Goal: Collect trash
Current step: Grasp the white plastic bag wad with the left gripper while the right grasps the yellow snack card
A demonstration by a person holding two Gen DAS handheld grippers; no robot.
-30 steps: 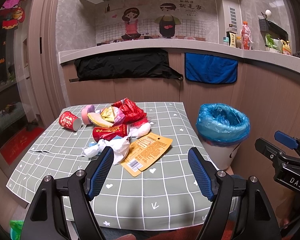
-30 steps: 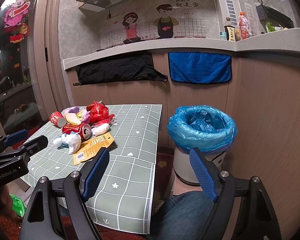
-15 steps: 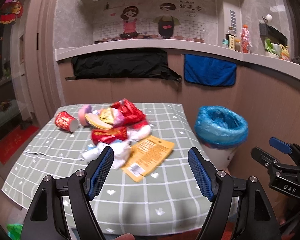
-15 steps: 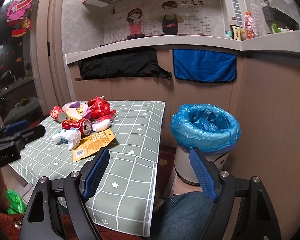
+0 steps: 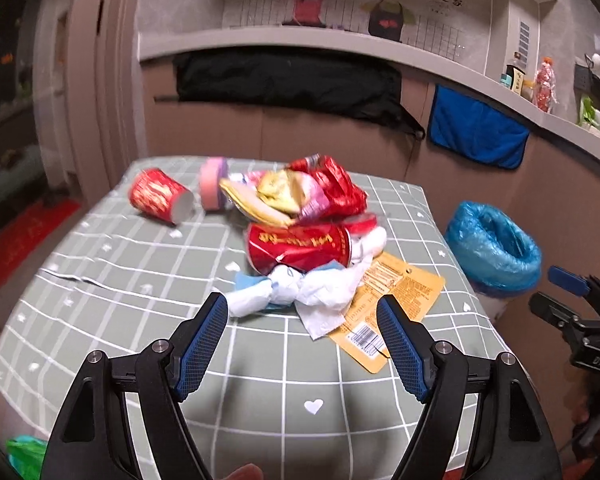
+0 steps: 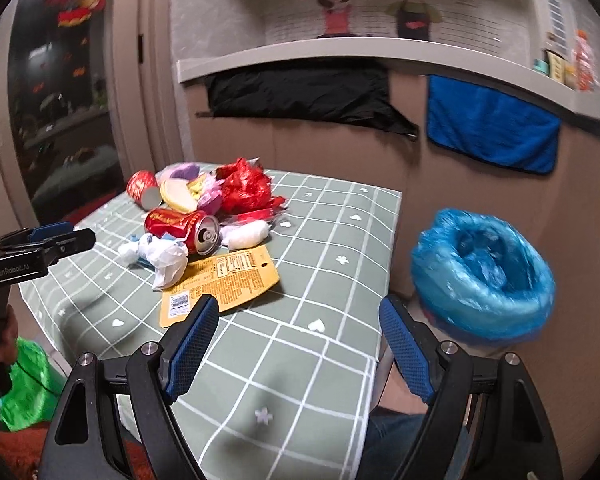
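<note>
A pile of trash lies on a green checked table (image 5: 148,264) (image 6: 340,240): a red can (image 5: 298,246) (image 6: 182,226), crumpled white paper (image 5: 300,294) (image 6: 162,256), an orange packet (image 5: 392,300) (image 6: 224,282), red wrappers (image 5: 336,192) (image 6: 246,186), a yellow wrapper (image 5: 276,196) and a red paper cup (image 5: 160,196) (image 6: 142,189). My left gripper (image 5: 302,320) is open and empty, just short of the white paper. My right gripper (image 6: 298,320) is open and empty above the table's near right part. A bin with a blue bag (image 5: 494,248) (image 6: 482,274) stands right of the table.
A pink roll (image 5: 212,182) lies beside the cup. A wood-panelled counter wall with a black cloth (image 5: 288,80) and a blue towel (image 5: 476,130) stands behind the table. A green bag (image 6: 24,384) lies on the floor at lower left.
Both grippers have moved forward and tilted down toward the table. The trash pile now looms larger and closer to the left gripper. Both stay open.
</note>
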